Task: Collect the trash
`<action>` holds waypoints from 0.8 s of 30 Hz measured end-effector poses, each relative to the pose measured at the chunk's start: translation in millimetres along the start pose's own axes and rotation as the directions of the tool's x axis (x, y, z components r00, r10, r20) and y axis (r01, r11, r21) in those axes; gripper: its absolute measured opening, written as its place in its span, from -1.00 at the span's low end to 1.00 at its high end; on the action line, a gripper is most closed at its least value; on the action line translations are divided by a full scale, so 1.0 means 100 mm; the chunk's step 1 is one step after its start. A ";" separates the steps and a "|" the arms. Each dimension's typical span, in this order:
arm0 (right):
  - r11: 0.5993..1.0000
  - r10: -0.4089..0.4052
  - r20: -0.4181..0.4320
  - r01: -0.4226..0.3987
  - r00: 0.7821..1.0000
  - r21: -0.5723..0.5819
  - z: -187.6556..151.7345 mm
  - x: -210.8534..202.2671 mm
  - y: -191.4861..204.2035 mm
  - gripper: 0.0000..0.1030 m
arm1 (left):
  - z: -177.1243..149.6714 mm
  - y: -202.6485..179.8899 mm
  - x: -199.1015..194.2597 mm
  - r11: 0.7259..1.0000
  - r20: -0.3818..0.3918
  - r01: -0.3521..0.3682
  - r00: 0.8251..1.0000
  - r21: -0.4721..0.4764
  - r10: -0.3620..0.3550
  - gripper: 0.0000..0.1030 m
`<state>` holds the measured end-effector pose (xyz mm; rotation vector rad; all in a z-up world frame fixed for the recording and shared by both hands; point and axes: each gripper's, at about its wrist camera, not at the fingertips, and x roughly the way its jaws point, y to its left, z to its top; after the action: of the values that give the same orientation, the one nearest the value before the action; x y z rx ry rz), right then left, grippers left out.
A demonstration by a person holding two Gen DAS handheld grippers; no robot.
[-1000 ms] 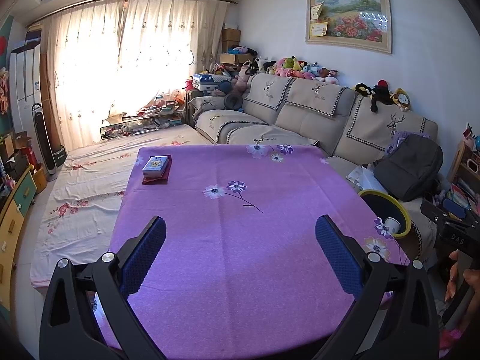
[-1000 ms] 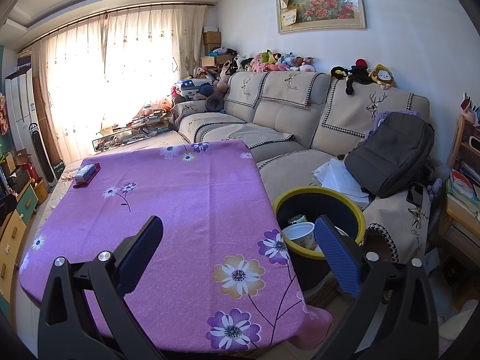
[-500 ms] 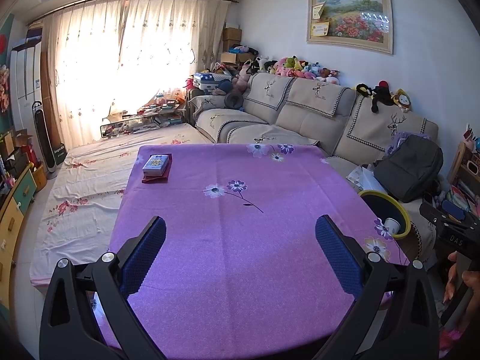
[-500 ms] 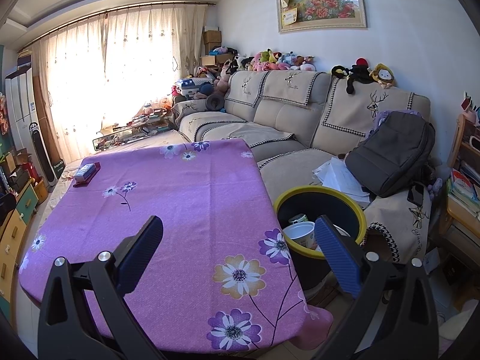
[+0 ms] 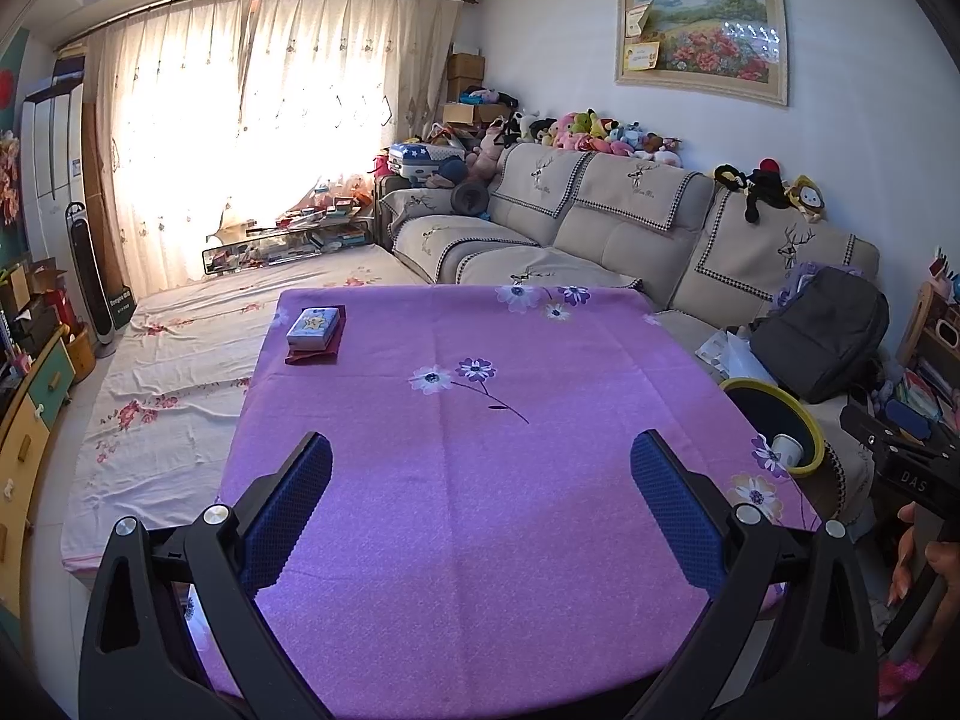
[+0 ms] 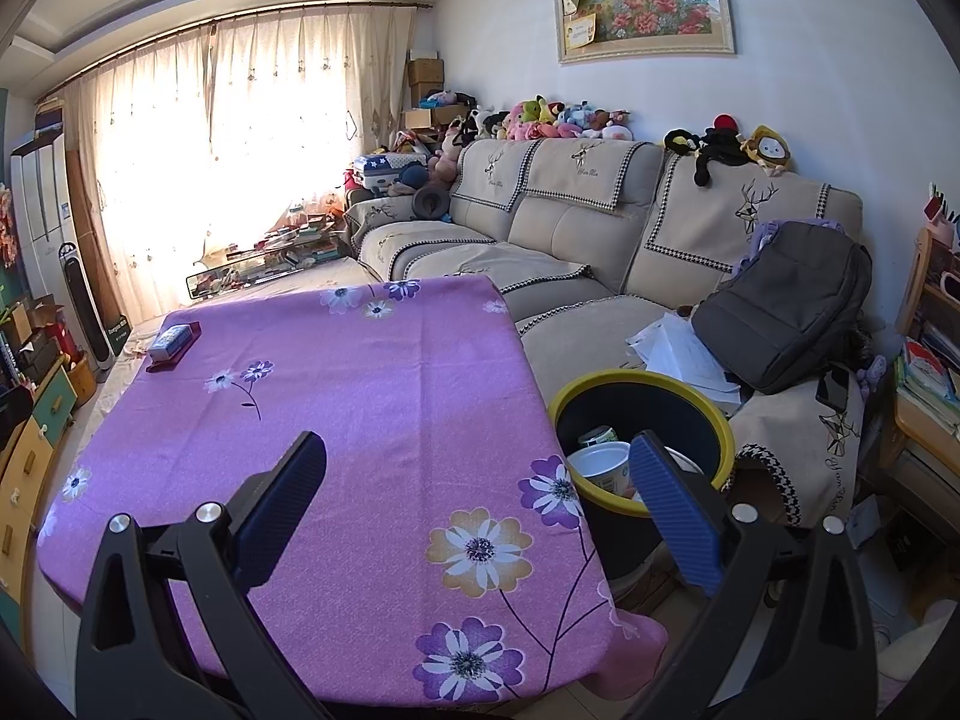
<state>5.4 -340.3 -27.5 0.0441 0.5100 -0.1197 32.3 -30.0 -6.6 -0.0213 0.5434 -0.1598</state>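
Beside the table (image 6: 360, 420), a white cup (image 6: 600, 468) is lying in the yellow-rimmed bin (image 6: 717, 420) — seemingly behind the right gripper (image 6: 474, 498)'s right fingertip; both it and the left gripper (image 5: 480, 501) are gaping wide, holding nothing.

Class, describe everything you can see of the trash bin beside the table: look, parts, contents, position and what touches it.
The trash bin is a round, upright container with a dark body and a yellow rim, open with no lid. It stands on the floor between the purple-clothed table and the beige sofa. Inside lie a white cup and another small container. Whether the tablecloth touches it cannot be told.
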 end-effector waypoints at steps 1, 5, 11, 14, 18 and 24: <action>1.000 0.000 0.000 0.000 1.000 0.000 0.00 0.00 0.00 0.86 | 0.00 0.00 0.00 1.000 -0.001 -0.002 1.000 -0.001 0.002 0.91; 1.000 -0.001 0.000 0.001 1.000 0.001 0.00 0.00 0.00 0.86 | 0.00 -0.01 0.01 1.000 -0.002 -0.004 1.000 -0.001 0.004 0.91; 1.000 -0.001 -0.002 0.001 1.000 0.001 0.01 0.00 0.00 0.87 | 0.00 -0.02 0.02 1.000 -0.003 -0.006 1.000 0.000 0.006 0.91; 1.000 0.000 -0.004 0.000 1.000 -0.002 -0.01 0.02 0.04 0.87 | -0.01 -0.03 0.04 1.000 -0.006 -0.007 1.000 0.001 0.007 0.91; 1.000 0.000 -0.004 0.000 1.000 -0.001 -0.01 0.02 0.05 0.87 | -0.01 -0.03 0.04 1.000 -0.006 -0.005 1.000 0.003 0.005 0.91; 1.000 0.003 -0.008 -0.003 1.000 -0.004 -0.03 0.05 0.09 0.87 | -0.04 -0.04 0.09 1.000 -0.014 0.001 1.000 0.001 -0.001 0.91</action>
<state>9.4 -331.7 -33.0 0.0410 0.5181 -0.1158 37.1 -35.7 -14.3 -0.0195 0.5569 -0.1608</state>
